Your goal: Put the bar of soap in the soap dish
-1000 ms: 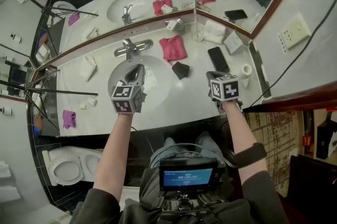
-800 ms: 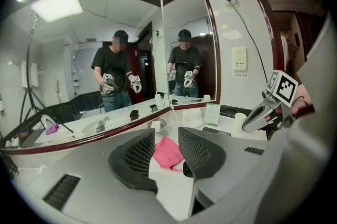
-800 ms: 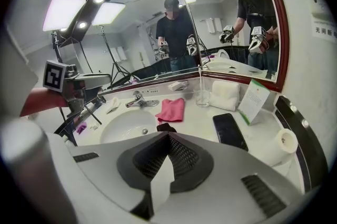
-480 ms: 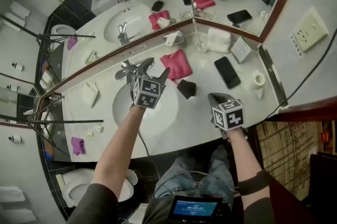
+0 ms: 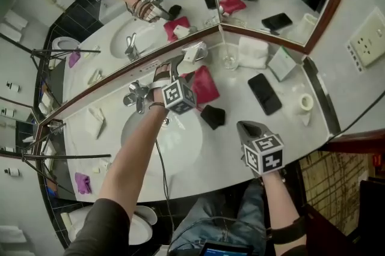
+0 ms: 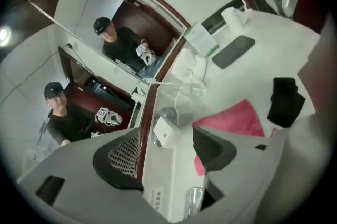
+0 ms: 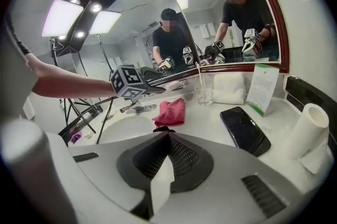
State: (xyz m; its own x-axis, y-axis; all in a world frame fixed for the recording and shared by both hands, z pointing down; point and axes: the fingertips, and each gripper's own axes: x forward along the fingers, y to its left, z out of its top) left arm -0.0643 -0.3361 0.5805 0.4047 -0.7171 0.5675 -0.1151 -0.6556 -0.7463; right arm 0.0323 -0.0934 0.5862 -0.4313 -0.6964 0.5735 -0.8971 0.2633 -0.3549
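Change: left claw [image 5: 169,70] had left its place over the white oval sink basin [image 5: 150,146] and reached to the counter's back edge by the mirror. Its jaws had just been opening, from closed to wide apart.
Grip: the left claw stood wide and held nothing. In the left gripper view the small white boxed bar of soap [image 6: 167,133] lay ahead in the gap between the pads, with neither pad touching it.
Soap: it sat at the counter's back edge, hard by the mirror, touching the round chrome soap dish [image 6: 168,114]. Whether it lay in the dish or only leaned on its rim could not be told.
Neighbours: a crumpled pink cloth [image 5: 203,85] lay just beside the soap, on the side toward the counter's front edge.
Other side: the right claw [image 5: 248,127] hung near the counter's front edge, jaws pressed together on nothing.
Meaning: the reach looked like the set-up for a grasp, with the claw lined up on the box but not yet closed. The soap had not been lifted, so the placing was probably still to come. Closing would likely need care not to catch the cloth or shove the dish along the mirror.
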